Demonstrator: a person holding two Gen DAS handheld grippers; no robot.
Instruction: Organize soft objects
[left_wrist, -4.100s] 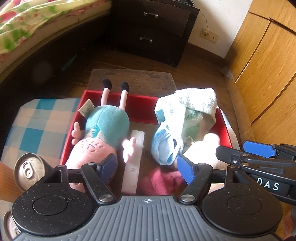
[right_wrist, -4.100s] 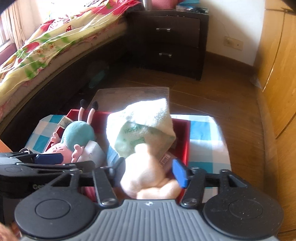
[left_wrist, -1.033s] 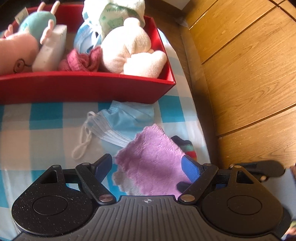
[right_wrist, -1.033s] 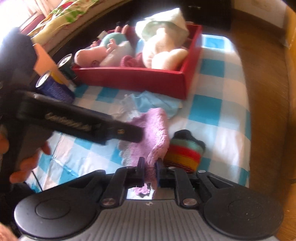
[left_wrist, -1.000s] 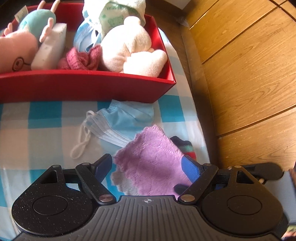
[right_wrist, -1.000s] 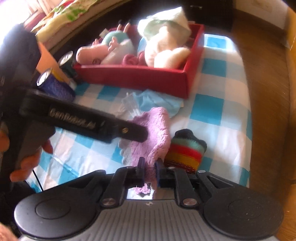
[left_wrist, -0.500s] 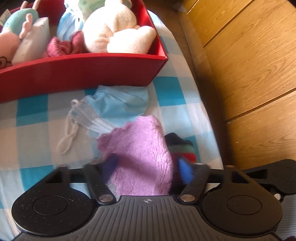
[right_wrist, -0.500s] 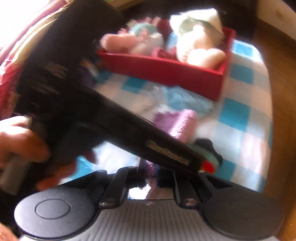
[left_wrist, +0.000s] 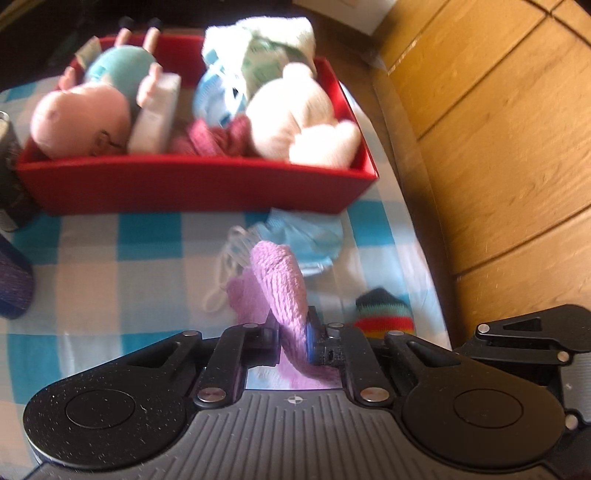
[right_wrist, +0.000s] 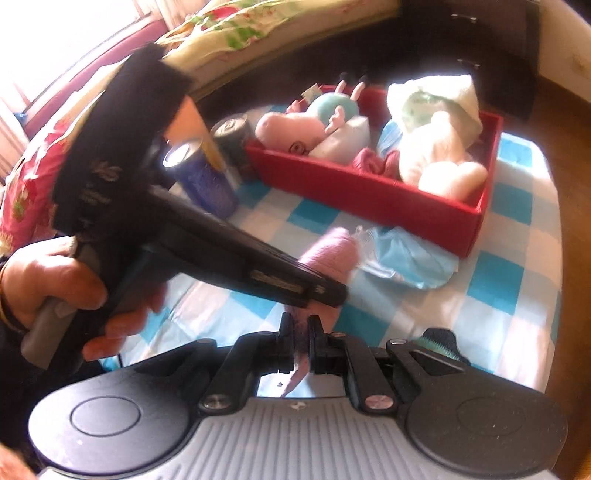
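Observation:
The purple fuzzy cloth (left_wrist: 277, 273) is bunched into a raised fold above the checked tablecloth. My left gripper (left_wrist: 293, 332) is shut on its near end. In the right wrist view my right gripper (right_wrist: 299, 328) is shut on a thin edge of the same purple cloth (right_wrist: 328, 251). There the left gripper (right_wrist: 325, 291), held by a hand (right_wrist: 74, 284), crosses in from the left. The red box (left_wrist: 192, 184) behind holds a pink plush pig (left_wrist: 81, 118), a white plush (left_wrist: 295, 114), a mask, a dark pink knit and a pale towel.
A blue face mask (left_wrist: 310, 236) lies just beyond the cloth, in front of the box. A rainbow-striped sock (left_wrist: 384, 314) sits to the right near the table's edge. Two drink cans (right_wrist: 203, 177) stand left of the box. Wooden cabinet doors (left_wrist: 498, 147) close off the right.
The left gripper's jaws went from wide apart around the flat purple cloth to shut on it. The cloth is now pulled up into a fold. The left gripper swung further into the right view.

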